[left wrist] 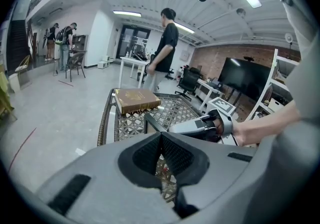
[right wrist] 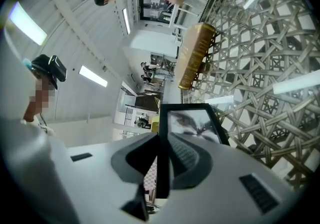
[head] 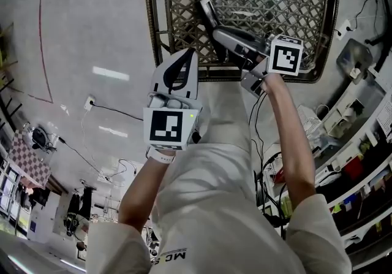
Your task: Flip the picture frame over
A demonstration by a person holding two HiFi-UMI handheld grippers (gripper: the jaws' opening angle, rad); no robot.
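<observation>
The right gripper (right wrist: 160, 140) has its jaws clamped on one side bar of the picture frame (right wrist: 192, 123), so the frame stands up on edge over the woven table (head: 151, 15) instead of lying flat. That looks like the halfway point of a flip. Gripping the thin border rather than the glass gives a firm hold and leaves the picture face clear. Whether the lower edge touches the tabletop, I cannot tell. The left gripper (left wrist: 161, 138) hangs back at the near side of the table with its jaws together on nothing, probably so the frame has room to swing. A brown book (left wrist: 136, 100) lies at the far end of the table, well apart from the frame.
</observation>
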